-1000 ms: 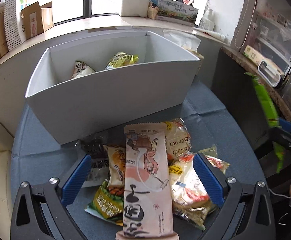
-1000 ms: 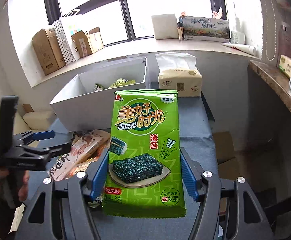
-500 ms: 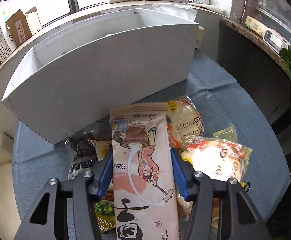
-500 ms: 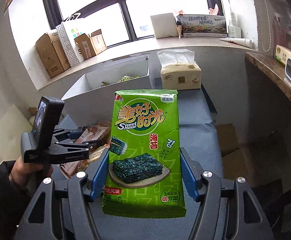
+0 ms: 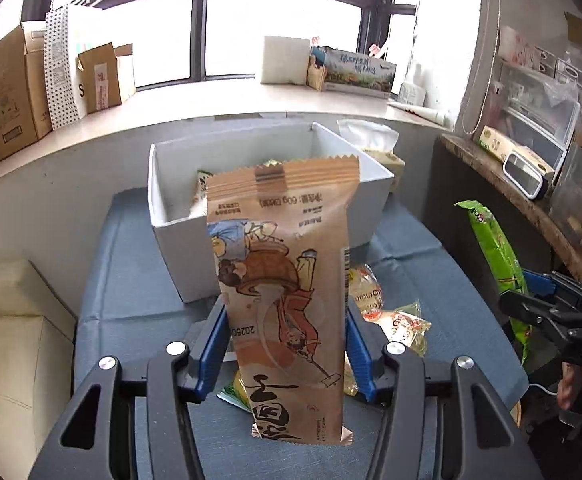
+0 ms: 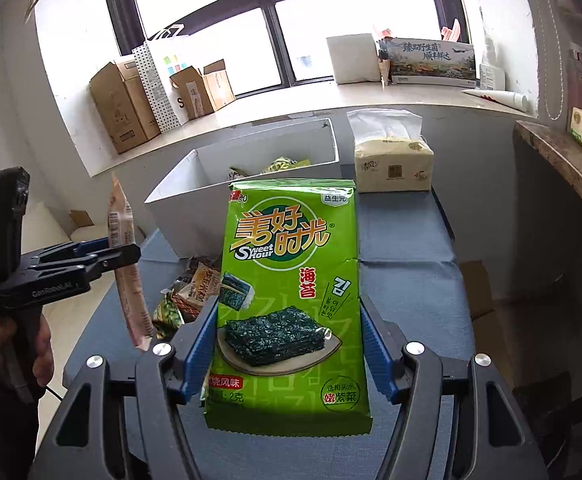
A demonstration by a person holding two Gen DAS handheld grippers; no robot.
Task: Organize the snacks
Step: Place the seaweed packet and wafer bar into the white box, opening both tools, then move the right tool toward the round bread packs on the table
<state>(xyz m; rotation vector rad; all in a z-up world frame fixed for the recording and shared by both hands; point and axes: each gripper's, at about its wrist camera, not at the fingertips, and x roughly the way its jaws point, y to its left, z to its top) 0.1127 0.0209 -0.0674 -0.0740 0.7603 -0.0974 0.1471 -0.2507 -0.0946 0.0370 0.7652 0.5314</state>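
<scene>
Gripping a tall brown snack packet [image 5: 287, 292] by its two long edges, the left tool [image 5: 287, 344] holds it upright and clear of the bench [image 5: 131, 280], its blue pads [image 5: 213, 350] pressed against the wrapper on either side. The packet's crimped top edge rises in front of the white box [image 5: 171, 216], which stands ahead of the tool on the blue-grey cloth. Inside that box a few wrapped snacks [image 5: 201, 192] lean against the far wall. Below and just beyond the left tool's fingers, loose snack bags [image 5: 399, 324] lie in a small heap on the bench, between the tool and the box.

Off to the right of the left tool, the right tool [image 6: 291, 344] is clenched on a green seaweed packet [image 6: 291, 300], pads [image 6: 375, 352] pinching both side edges so the packet stands upright, its printed face toward the camera. From the right wrist view the white box [image 6: 179, 208] sits ahead and a little to the left, and a tissue pack [image 6: 393, 164] stands ahead and slightly right, just beside the box's right end. A hand [image 6: 19, 344] at the lower left holds the left tool's handle, and the brown packet [image 6: 127, 264] is seen edge-on, hanging well above the bench. More loose bags [image 6: 195, 292] lie just ahead of the right tool's left finger.
</scene>
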